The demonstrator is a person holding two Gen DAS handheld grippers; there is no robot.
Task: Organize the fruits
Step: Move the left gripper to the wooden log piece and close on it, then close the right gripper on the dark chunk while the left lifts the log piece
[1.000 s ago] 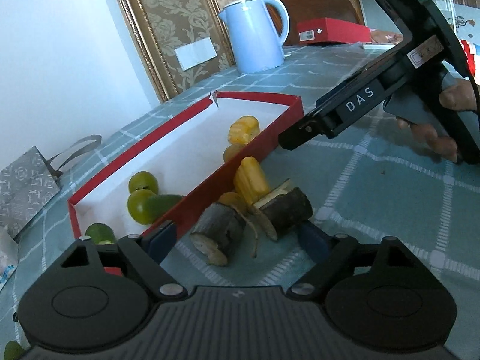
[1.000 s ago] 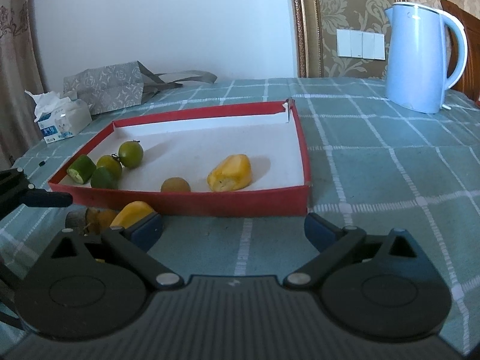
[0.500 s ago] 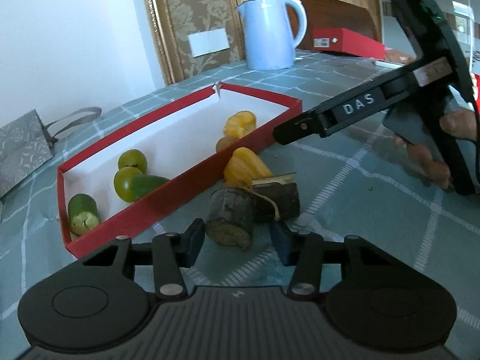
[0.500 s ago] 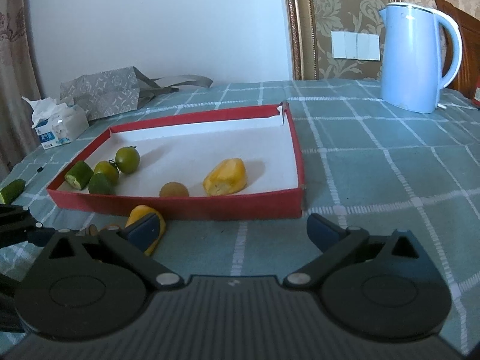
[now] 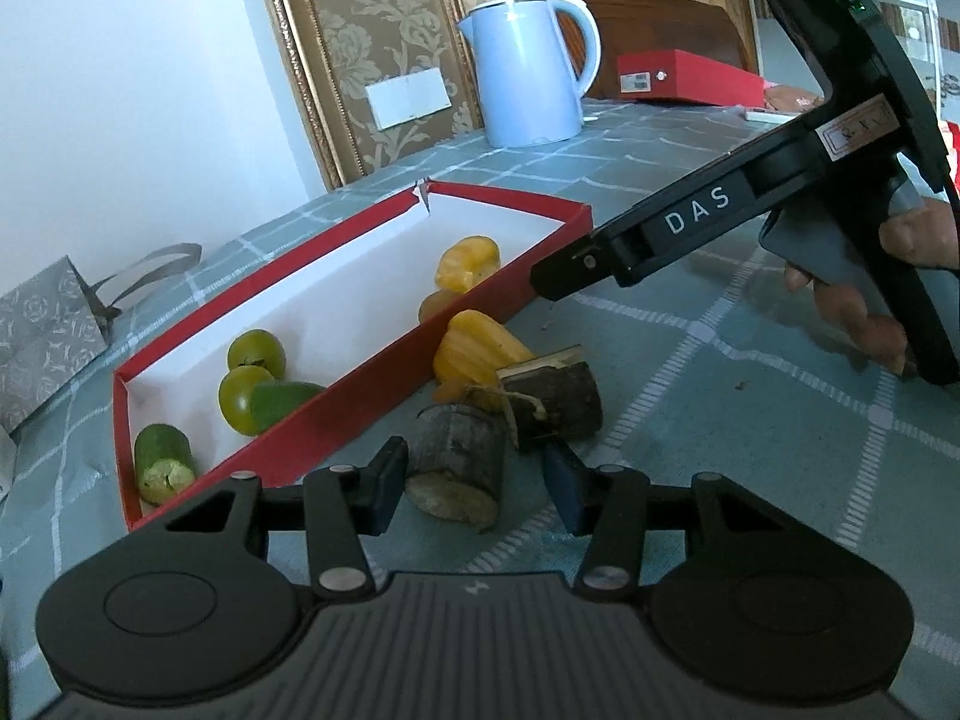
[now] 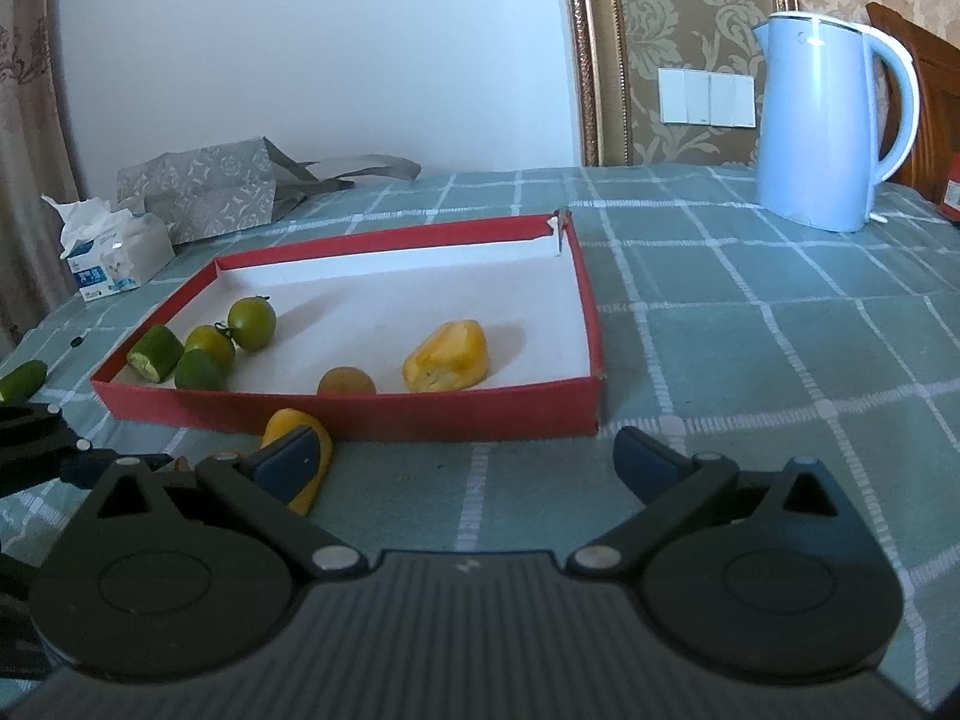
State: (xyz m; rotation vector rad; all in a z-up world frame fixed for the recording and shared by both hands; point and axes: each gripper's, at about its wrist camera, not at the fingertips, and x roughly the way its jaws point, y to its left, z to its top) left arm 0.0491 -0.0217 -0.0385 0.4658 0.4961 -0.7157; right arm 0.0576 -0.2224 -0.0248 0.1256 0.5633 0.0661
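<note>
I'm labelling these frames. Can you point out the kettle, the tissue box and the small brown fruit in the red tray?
kettle (image 6: pixel 822 126), right wrist view, middle of its body.
tissue box (image 6: pixel 120 258), right wrist view, front face.
small brown fruit (image 6: pixel 346 382), right wrist view, its top.

A dark, rough-skinned fruit chunk (image 5: pixel 459 459) with a pale cut end lies on the bench between the left tool's (image 5: pixel 474 489) fingers. A second dark chunk (image 5: pixel 555 399) rests just beyond it, touching a yellow fruit piece (image 5: pixel 474 351). Further ahead, the red tray (image 6: pixel 420 417) holds green round fruits (image 6: pixel 252 323), cut green pieces (image 6: pixel 155 353), a small brown fruit (image 6: pixel 346 382) and another yellow piece (image 6: pixel 445 356).
</note>
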